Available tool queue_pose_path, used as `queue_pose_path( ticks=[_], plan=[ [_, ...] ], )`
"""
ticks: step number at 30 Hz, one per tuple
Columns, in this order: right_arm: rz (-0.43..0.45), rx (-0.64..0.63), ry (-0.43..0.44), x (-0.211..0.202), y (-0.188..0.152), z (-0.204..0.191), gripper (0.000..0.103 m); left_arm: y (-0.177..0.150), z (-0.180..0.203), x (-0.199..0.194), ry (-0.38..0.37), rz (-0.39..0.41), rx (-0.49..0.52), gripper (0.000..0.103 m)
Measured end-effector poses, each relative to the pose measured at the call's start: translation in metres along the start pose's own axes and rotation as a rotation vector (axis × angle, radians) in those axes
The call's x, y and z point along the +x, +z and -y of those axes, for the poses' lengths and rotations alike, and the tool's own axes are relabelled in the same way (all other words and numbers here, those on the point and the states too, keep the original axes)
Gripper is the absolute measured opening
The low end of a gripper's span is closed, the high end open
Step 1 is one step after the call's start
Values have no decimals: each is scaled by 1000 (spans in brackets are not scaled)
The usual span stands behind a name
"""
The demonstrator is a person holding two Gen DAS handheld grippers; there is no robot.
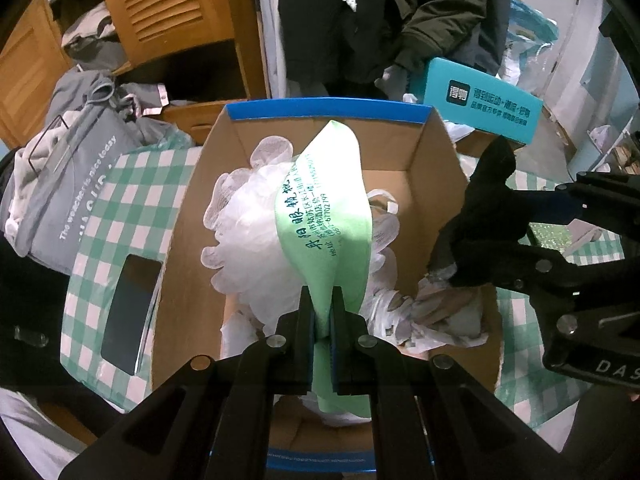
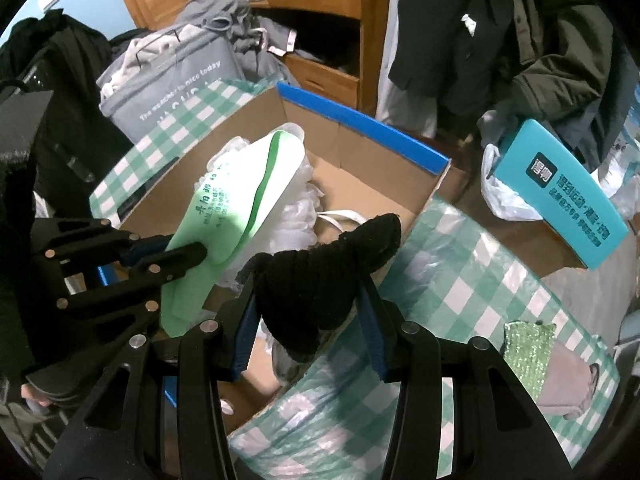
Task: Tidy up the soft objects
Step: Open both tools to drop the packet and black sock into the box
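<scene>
Two hand-held grippers are seen: the left hand-held gripper (image 1: pixel 323 320) and the right hand-held gripper (image 2: pixel 308 304). One cardboard box (image 1: pixel 432 152), one green cloth (image 1: pixel 324 216), one black knit item (image 2: pixel 320 280) and one white mesh puff (image 1: pixel 248 224) are counted. One teal box (image 2: pixel 568 192) and one grey storage bag (image 1: pixel 76 200) are also counted.

The left tongs (image 1: pixel 322 320) pinch a light green cloth (image 1: pixel 320 208) printed with dark green lettering, which hangs over an open cardboard box (image 1: pixel 436 148) with a blue far rim. Under the cloth, white mesh puffs (image 1: pixel 244 232) fill the box's left half. At the box's right wall, the right tongs (image 1: pixel 460 264) grip a black knitted item (image 1: pixel 488 196). A green-checked table (image 1: pixel 132 184) carries the box; a dark phone (image 1: pixel 128 312) lies by the table's left edge.
</scene>
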State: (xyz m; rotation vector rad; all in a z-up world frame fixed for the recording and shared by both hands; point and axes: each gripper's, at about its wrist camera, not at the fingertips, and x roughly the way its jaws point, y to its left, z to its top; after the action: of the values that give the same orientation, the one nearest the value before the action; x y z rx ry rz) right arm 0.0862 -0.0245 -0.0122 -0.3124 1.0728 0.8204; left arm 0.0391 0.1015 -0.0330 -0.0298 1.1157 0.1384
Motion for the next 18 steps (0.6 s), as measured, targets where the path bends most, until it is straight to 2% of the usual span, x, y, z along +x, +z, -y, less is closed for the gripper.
queue_pose_path(
  ticks=[1,6,11,13,18],
  plan=[
    [-4,-2,0,2,0,-1,47,0,-1,0,4,-3,-4,10],
    [-18,-2,13,8,1,-3,51,-1,-6,0,13,0,-22,38],
    [-10,-3,-11,6,3,-4,69,1,-7,-5,12,13,-29,41],
    [-1,2,-15,2,3,-2,73,2,-5,-6,9,19,-27,44],
    [20,25,-27,-8,0,8,74,4,4,-8,2,25,-7,47]
  ],
)
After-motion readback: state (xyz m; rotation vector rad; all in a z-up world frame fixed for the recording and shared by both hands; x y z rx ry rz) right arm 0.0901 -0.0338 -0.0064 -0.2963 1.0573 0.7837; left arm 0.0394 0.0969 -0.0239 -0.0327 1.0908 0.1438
